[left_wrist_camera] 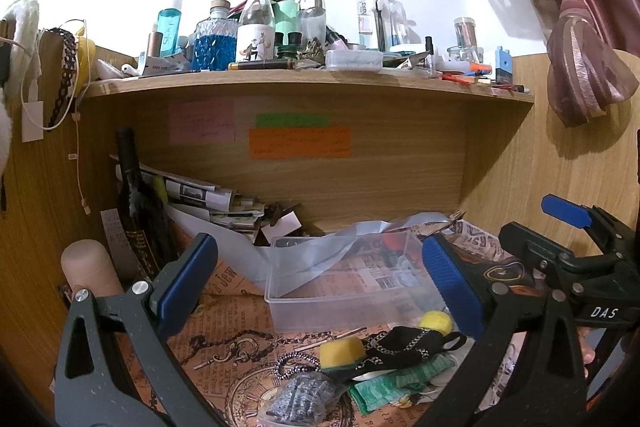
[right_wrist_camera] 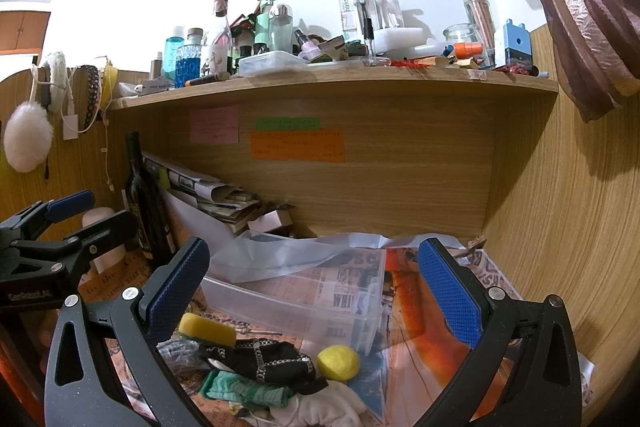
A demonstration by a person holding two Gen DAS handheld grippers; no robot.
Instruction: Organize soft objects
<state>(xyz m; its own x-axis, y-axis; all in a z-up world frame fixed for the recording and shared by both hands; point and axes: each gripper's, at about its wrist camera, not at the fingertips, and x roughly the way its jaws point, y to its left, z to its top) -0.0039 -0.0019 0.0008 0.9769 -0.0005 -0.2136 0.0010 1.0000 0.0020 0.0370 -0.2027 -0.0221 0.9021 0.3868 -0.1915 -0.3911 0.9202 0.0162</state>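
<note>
A pile of soft things lies on the desk in front of a clear plastic box: a yellow sponge, a yellow felt ball, a black chained fabric piece, a green striped cloth, a grey knitted piece and a white cloth. My left gripper is open and empty above the pile. My right gripper is open and empty, also above it. The right gripper shows at the right of the left wrist view.
A printed paper mat covers the desk. A dark wine bottle, stacked papers and a beige cylinder stand at the left. A crowded wooden shelf hangs overhead. A curtain hangs at the right.
</note>
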